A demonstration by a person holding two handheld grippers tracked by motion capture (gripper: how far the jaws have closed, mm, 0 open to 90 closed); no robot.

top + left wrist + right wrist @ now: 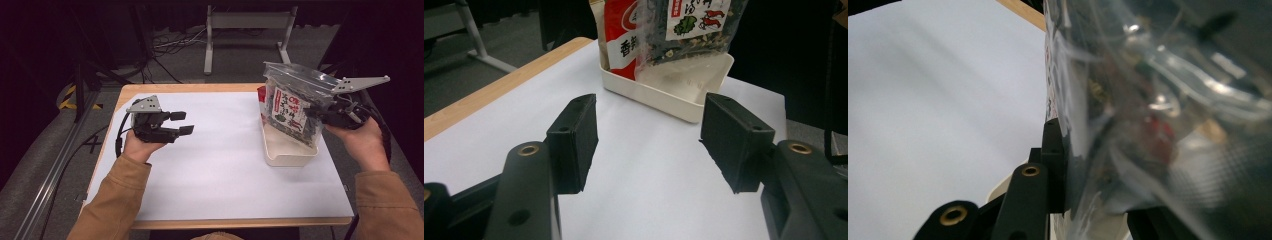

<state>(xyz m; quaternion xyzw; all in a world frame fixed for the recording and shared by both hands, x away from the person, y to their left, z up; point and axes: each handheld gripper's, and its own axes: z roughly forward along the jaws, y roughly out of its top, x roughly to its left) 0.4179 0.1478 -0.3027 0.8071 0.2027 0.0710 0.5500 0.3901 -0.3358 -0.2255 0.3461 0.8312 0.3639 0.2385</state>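
My right gripper (314, 113) is shut on a clear plastic bag (290, 107) of dark dried food with a red and white label. It holds the bag tilted above a white tray (290, 159) at the table's right side. In the right gripper view the bag (1148, 100) is pinched between the jaws of that gripper (1093, 190). A red packet (260, 95) stands at the tray's far end. My left gripper (184, 123) hovers open over the left of the white mat, nothing between its pads (574, 145). Ahead of it stand the tray (664, 100), the bag (689, 25) and the red packet (621, 35).
A white mat (220, 165) covers most of the wooden table (150, 89). Beyond the far edge stands a grey metal frame (245, 22), with cables on the floor. A metal rail (55, 165) runs along the floor at the left.
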